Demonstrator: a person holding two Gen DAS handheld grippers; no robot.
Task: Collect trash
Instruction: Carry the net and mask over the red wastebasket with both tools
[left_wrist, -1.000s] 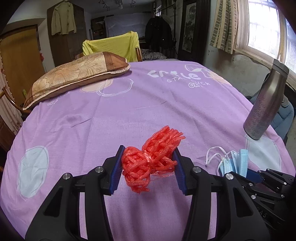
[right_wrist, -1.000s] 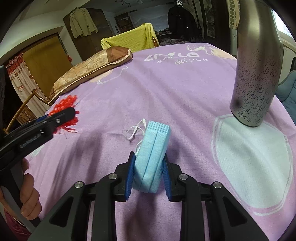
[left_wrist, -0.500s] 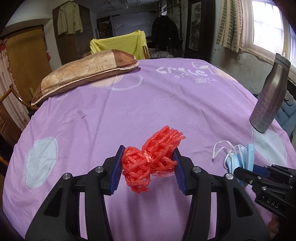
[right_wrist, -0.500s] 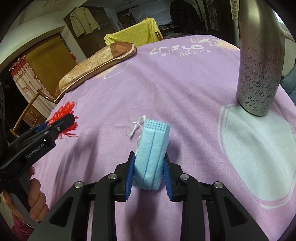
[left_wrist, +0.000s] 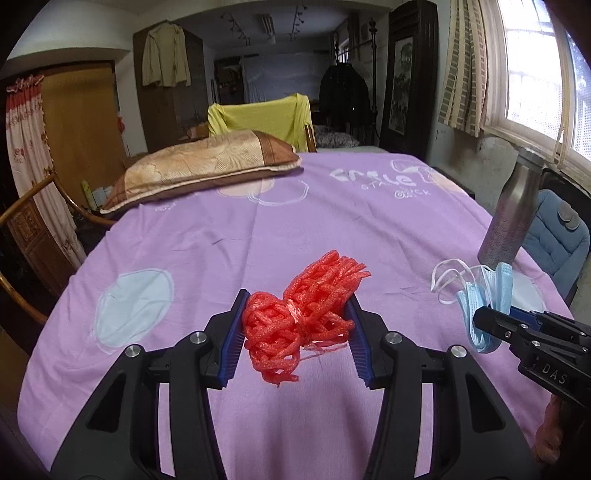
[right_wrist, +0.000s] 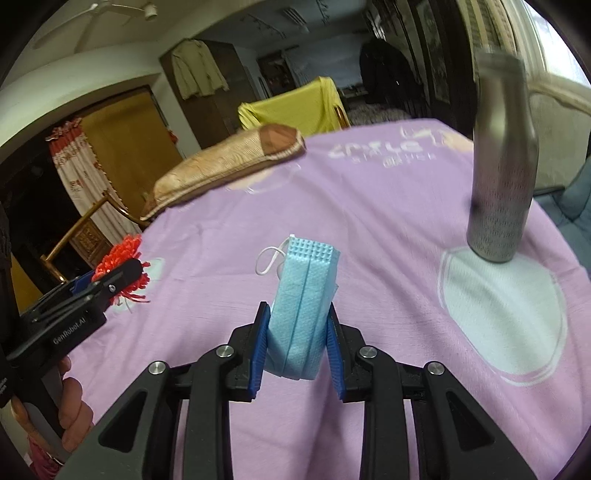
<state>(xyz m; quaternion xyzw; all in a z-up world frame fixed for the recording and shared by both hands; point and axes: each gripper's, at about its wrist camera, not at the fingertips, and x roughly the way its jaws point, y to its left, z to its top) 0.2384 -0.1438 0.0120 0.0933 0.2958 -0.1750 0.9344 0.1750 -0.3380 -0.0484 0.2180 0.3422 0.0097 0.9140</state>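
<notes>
Both grippers loaded above the purple bedsheet (left_wrist: 258, 236).
Left gripper (left_wrist: 295, 325) pinches red foam netting (left_wrist: 299, 314); right gripper (right_wrist: 295, 343) pinches a folded mask (right_wrist: 303, 306), whose dangling ear loop (right_wrist: 267, 260) might snag.

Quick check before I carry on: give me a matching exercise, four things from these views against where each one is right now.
Things:
1. red foam net
2. blue face mask
3. metal bottle
4. pillow

Places:
A. standing upright on the purple sheet, near the window side
B. clamped in the left gripper
C. lying at the far end of the purple sheet, by the yellow-draped chair
D. clamped in the right gripper

Pairs: 1-B, 2-D, 3-A, 4-C
</notes>
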